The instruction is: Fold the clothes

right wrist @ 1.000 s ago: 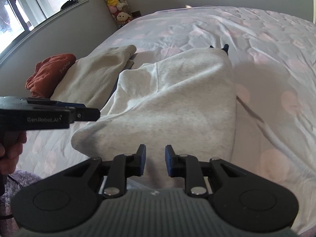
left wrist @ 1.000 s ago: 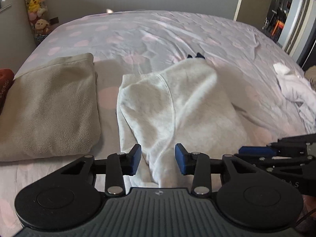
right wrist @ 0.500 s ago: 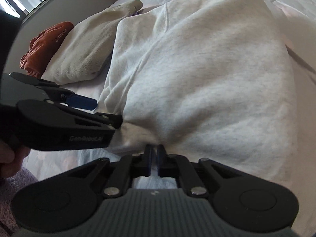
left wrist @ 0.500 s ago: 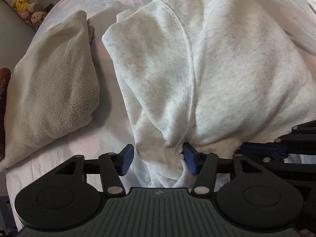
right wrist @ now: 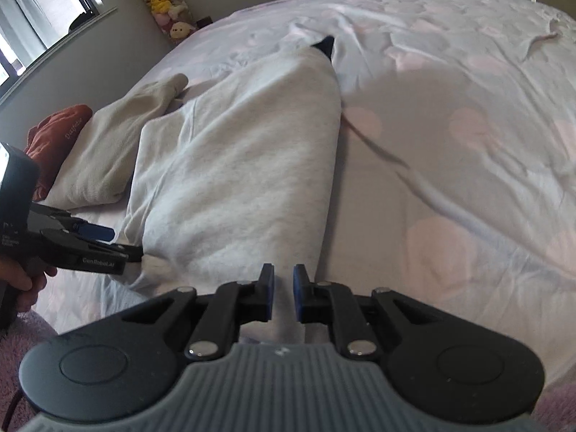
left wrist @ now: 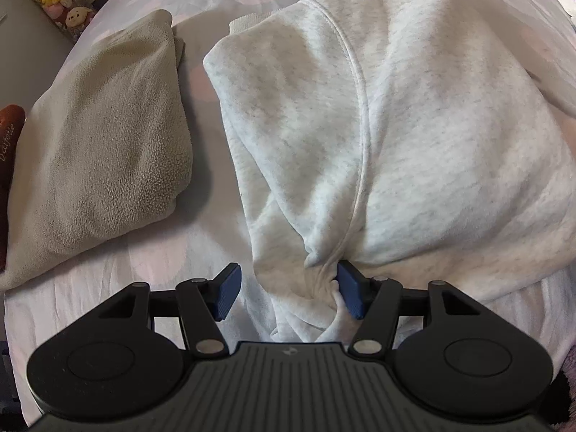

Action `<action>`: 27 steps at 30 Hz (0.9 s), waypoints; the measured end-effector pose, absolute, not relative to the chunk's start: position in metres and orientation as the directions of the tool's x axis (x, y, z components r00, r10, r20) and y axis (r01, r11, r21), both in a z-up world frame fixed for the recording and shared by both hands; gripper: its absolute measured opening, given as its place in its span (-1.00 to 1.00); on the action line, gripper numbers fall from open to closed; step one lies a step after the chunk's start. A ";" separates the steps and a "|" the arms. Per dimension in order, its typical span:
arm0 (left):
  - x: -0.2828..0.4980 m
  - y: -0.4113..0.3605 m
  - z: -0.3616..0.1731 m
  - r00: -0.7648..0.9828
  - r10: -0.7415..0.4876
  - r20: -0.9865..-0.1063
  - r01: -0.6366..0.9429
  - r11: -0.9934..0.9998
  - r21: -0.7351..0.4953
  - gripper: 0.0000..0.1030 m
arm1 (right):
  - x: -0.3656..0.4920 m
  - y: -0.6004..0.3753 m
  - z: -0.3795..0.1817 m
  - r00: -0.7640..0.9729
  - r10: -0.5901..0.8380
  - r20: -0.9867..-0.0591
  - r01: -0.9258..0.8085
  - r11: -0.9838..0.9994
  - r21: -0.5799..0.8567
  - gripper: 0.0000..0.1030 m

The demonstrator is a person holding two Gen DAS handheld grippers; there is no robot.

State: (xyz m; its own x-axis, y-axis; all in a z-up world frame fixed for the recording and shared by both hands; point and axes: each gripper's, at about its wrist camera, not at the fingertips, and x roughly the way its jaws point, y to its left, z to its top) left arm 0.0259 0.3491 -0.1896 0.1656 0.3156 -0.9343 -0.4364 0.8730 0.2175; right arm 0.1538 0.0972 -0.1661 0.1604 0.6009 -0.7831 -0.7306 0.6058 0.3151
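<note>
The right tongs (right wrist: 282,297) have reopened narrowly; the left tongs (left wrist: 288,293), gaping around the sweatshirt (left wrist: 378,136) hem, risk snagging only one layer.

A home bedroom: ahead of the fingers spreads a wide bed (right wrist: 450,136) under a pale sheet with pink dots, folded clothes (left wrist: 100,151) lying on it to their left. Far beyond, stuffed toys (right wrist: 162,3) line the wall beside a window (right wrist: 32,28).
</note>
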 end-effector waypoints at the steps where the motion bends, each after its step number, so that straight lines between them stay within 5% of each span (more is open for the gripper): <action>1: 0.026 0.349 -0.190 0.163 0.317 -0.934 -0.437 0.872 0.220 0.13 | 0.152 0.099 -0.174 0.162 0.582 -0.797 -0.731 0.613 0.299 -0.70; 14: 0.030 0.348 -0.188 0.151 0.313 -0.938 -0.460 0.862 0.214 0.22 | 0.152 0.091 -0.201 0.147 0.509 -0.848 -0.717 0.646 0.263 -0.69; 27: 0.012 0.388 -0.120 0.485 0.297 -0.822 -0.626 0.774 -0.090 0.21 | 0.151 0.087 -0.153 0.269 0.625 -0.733 -0.732 0.627 0.266 -0.60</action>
